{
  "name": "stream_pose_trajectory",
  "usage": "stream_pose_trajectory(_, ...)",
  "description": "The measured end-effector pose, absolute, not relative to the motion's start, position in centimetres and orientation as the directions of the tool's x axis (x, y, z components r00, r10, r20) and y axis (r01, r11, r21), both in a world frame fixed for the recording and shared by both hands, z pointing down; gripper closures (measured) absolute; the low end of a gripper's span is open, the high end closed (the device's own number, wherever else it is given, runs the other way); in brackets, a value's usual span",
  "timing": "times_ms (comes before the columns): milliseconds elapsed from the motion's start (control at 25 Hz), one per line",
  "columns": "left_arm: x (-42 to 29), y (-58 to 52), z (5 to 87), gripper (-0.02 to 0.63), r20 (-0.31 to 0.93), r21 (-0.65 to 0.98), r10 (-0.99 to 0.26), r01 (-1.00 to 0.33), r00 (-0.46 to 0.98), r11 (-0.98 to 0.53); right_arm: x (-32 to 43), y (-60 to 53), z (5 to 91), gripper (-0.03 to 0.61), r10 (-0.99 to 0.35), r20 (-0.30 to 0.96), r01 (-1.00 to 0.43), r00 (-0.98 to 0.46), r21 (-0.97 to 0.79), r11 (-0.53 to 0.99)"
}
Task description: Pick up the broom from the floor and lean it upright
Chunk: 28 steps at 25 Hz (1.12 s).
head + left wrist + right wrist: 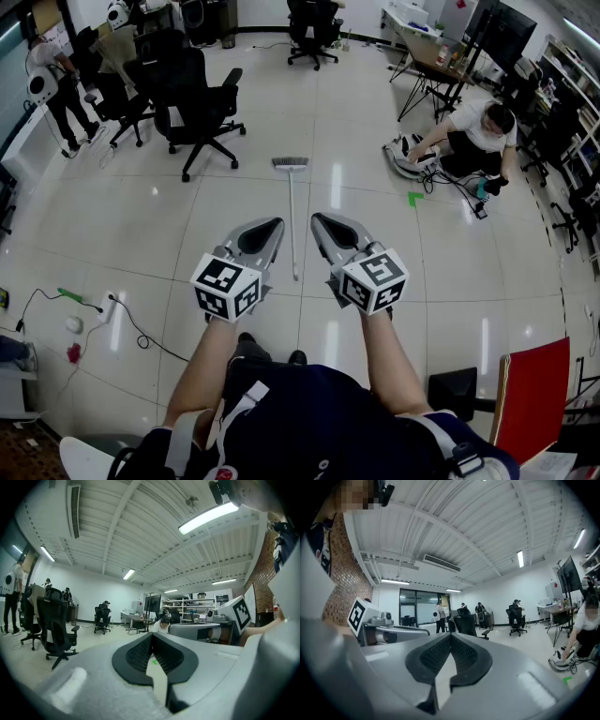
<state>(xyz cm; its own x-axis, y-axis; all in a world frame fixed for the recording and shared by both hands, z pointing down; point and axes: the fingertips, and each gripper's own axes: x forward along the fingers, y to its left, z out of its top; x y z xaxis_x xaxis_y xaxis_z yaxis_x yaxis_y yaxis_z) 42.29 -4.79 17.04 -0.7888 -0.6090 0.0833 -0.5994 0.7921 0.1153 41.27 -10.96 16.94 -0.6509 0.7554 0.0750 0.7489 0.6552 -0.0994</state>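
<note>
The broom [292, 202] lies flat on the white tiled floor, its grey head pointing away from me and its pale handle running back toward me. My left gripper [276, 225] is held level to the left of the handle's near end, its jaws shut and empty. To the handle's right my right gripper [317, 219] is also level, shut and empty. Both hang well above the floor. In the left gripper view the tips [151, 634] meet, and in the right gripper view the tips [451, 634] meet too; the broom shows in neither.
Black office chairs [192, 108] stand at the back left. A person [473, 131] crouches on the floor at the right near cables and a green tape mark [414, 198]. A power strip with cable [105, 307] lies at the left. A red chair [532, 398] is near right.
</note>
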Motion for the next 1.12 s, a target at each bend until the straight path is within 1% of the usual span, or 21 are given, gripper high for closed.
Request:
stream_pose_trajectory(200,40.4,-3.2,16.7,0.614,0.086,0.102,-0.607,-0.599,-0.790,0.794,39.4,-9.7,17.1,0.574,0.756,0.075,0.748,-0.650,-0.111,0.654)
stream_pose_trajectory(400,37.8,-0.2,17.7,0.614,0.094,0.115,-0.604,-0.594,-0.792,0.797,37.0,-6.8,18.7,0.574,0.759,0.103,0.747,-0.643,-0.132,0.651)
stream_pose_trajectory(840,27.7,10.1,19.1,0.614,0.098,0.133,-0.652,-0.639,-0.752,0.758,26.8,3.2,19.8,0.574,0.722,0.151,0.713,-0.675,-0.121,0.691)
stream_pose_trajectory(1120,23.2,15.7,20.5,0.614,0.118,0.149,-0.701,-0.685,-0.703,0.713,22.3,8.7,20.6,0.574,0.682,0.184,0.671,-0.708,-0.126,0.730)
